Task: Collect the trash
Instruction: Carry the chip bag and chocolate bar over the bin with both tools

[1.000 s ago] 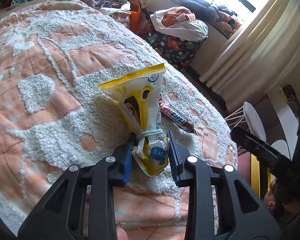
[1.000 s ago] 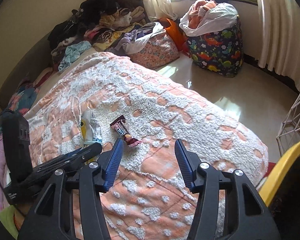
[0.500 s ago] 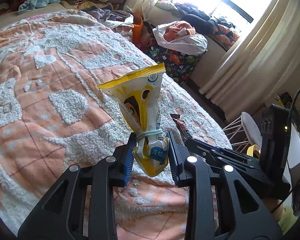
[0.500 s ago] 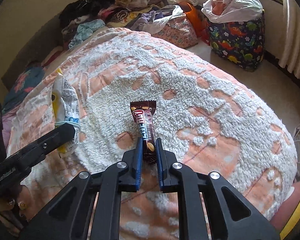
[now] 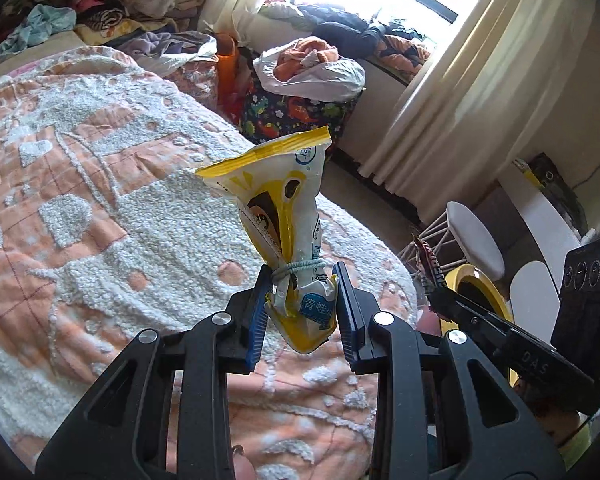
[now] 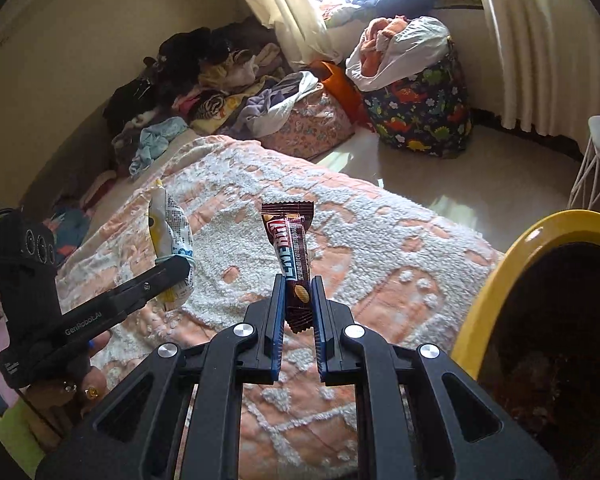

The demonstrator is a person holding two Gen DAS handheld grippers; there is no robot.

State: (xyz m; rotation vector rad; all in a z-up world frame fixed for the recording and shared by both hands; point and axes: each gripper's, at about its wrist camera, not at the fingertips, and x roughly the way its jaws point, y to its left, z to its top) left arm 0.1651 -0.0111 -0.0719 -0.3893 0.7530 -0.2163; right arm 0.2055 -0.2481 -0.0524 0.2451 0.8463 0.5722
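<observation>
Low in the frame, your left gripper clamps the tied end of a yellow-and-white snack bag, banded and standing upright. Your right gripper is pinched tight on a brown candy bar wrapper, possibly still full. Behind lies the peach-and-white bedspread, a yellow bin rim at right, and heaped clothes at upper left.
</observation>
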